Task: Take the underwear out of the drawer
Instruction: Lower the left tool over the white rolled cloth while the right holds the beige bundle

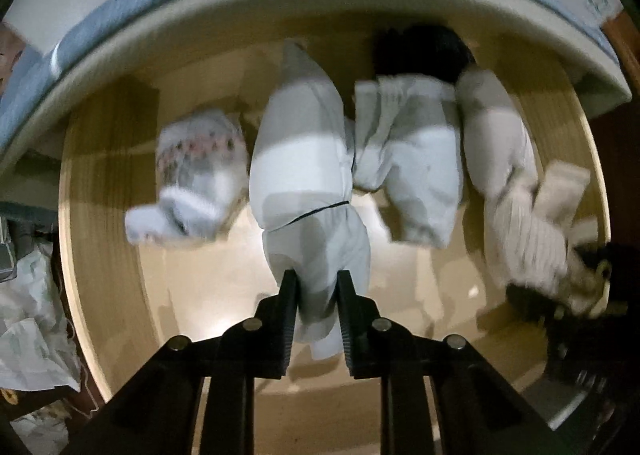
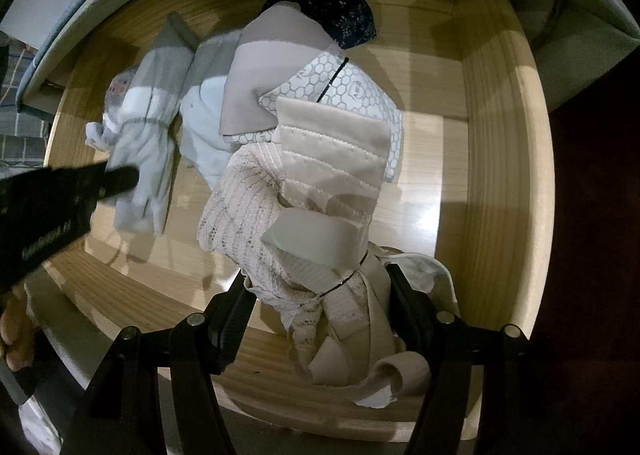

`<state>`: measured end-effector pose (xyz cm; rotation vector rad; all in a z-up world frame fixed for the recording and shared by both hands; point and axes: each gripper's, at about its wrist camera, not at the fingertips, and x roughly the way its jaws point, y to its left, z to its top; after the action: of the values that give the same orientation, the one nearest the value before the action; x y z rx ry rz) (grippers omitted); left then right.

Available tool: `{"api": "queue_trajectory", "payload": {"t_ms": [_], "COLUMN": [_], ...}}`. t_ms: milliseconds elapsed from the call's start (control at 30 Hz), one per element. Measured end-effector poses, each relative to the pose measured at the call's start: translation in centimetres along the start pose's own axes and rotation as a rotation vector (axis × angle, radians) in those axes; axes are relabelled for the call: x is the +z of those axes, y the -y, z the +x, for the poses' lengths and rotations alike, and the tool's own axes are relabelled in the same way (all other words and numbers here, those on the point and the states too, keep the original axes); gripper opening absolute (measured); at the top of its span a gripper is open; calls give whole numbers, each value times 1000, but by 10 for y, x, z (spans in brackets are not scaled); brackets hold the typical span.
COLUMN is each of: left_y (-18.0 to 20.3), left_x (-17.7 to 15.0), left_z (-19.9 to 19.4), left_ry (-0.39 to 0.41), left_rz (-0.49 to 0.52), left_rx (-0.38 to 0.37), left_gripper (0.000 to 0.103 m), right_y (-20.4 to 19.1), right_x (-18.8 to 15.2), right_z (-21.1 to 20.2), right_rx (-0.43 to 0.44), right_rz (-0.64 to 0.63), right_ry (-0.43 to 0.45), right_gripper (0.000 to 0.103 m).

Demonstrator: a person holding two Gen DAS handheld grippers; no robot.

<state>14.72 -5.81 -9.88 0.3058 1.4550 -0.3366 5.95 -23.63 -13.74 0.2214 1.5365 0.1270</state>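
1. Left wrist view: the left claw points down into a pale wooden drawer, and its two black fingers are closed on the near end of a long white garment with a thin dark line across it.
2. That white garment stretches from the claw toward the far side of the drawer, lying on the drawer floor.
3. Just left of it sits a small bundle with a coloured pattern band; to its right lie another white piece and a cream ribbed piece. This view is blurred, so finer detail cannot be told.
4. Right wrist view: the right claw has its jaws standing partly apart with a cream lace-and-elastic bundle of underwear between them; whether the pads press on it cannot be told.
5. Behind that bundle lie a honeycomb-patterned white piece and a dark speckled piece.
6. A bare hand shows at the left edge.
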Motion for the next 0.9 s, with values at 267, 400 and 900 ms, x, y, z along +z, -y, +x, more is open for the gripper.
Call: {"api": "queue_trajectory", "payload": {"t_ms": [267,400,900], "left_y": [-2,-6,-30], "left_x": [-43,-58,-40], "left_z": [-3,-5,-30], "left_ry": [-74,-87,11], "left_rz": [64,76,-78], "left_rx": [5,18,-93], "left_gripper": [19,19,58], "right_y": [0,0,0], "right_x": [1,1,2], "right_z": [0,0,0], "right_rx": [0,0,0], "right_rz": [0,-2,-1], "right_ry": [0,-1,-1], "right_gripper": [62,62,62]}}
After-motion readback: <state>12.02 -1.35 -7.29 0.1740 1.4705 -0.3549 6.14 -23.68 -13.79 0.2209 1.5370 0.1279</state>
